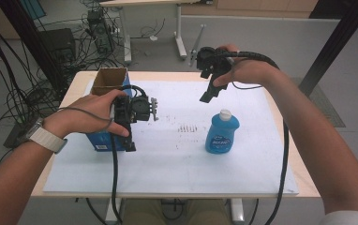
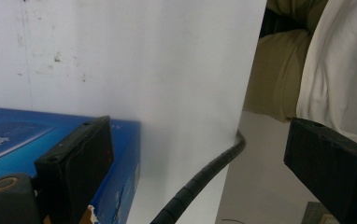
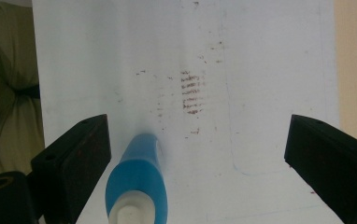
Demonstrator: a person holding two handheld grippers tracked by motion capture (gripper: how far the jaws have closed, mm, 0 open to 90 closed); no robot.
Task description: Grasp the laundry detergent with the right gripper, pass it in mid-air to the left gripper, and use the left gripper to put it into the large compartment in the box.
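Right gripper (image 1: pixel 208 89) was held above the blue dish soap bottle (image 1: pixel 222 132), jaws wide open and empty.

Probably it was aimed down for a grasp, the bottle standing upright on the white sheet (image 1: pixel 177 168). Left gripper (image 1: pixel 131 125), also open and holding nothing, was kept beside the blue cardboard box (image 1: pixel 103 139), one jaw near its edge.

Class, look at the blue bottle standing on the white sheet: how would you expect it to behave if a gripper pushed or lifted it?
The blue bottle stands upright and is taller than its base, so a push near its white cap would probably tip it. Its smooth, rounded plastic sides may slip between flat jaws. It looks mostly full of blue liquid, so likely heavy for its size.
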